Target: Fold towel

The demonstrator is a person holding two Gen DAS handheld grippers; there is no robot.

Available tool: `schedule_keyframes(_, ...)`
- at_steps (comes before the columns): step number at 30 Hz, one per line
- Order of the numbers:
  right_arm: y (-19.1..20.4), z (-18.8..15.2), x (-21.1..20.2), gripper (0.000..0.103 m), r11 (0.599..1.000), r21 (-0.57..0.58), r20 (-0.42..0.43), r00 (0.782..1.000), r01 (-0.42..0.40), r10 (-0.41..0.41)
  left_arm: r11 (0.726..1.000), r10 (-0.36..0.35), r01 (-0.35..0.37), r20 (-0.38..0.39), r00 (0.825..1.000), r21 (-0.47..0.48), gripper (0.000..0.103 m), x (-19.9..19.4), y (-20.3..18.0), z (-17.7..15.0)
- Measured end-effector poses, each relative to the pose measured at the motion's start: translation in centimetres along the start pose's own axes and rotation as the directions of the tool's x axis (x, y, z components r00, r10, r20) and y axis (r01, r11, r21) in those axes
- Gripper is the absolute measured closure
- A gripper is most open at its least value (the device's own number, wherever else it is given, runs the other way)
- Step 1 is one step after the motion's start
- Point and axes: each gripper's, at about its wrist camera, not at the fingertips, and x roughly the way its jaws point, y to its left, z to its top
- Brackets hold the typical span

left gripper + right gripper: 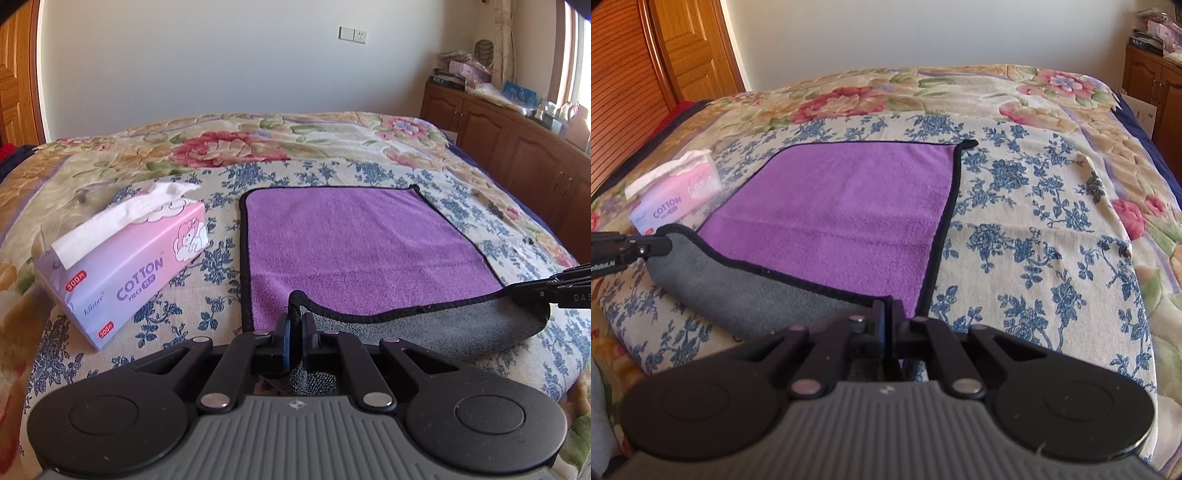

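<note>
A purple towel (354, 243) with a grey underside and black hem lies flat on the bed; it also shows in the right wrist view (834, 221). Its near edge is lifted and rolled over, showing the grey side (443, 332). My left gripper (295, 325) is shut on the near left corner of the towel. My right gripper (889, 314) is shut on the near right corner. Each gripper shows at the edge of the other's view, the right one (546, 291) and the left one (646, 249).
A pink and purple tissue box (125, 269) lies on the bed just left of the towel. The bed has a blue-flowered cloth (1034, 229) over a floral blanket. Wooden cabinets (517, 147) stand at the right, a wooden door (683, 48) at the left.
</note>
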Motion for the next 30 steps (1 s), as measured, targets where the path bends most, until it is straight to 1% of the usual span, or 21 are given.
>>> schedule_keyframes(13, 0.2, 0.8, -1.1, 0.099, 1.000, -0.025, 0.094, 0.996, 0.009, -0.007, 1.000, -0.003, 0.004, 0.065, 0.998, -0.015, 0.097, -1.2, -0.1, 0.9)
schedule_keyframes(21, 0.6, 1.6, -1.9, 0.099, 0.999, -0.052, 0.150, 0.989, 0.001, 0.007, 0.999, -0.014, 0.016, 0.076, 0.997, -0.031, 0.098, -1.0, 0.1, 1.7)
schedule_keyframes(30, 0.2, 2.4, -1.5, 0.099, 0.998, -0.058, 0.178, 0.984, 0.002, 0.009, 1.000, -0.017, 0.019, 0.102, 0.995, -0.019, 0.098, -0.8, -0.2, 2.7)
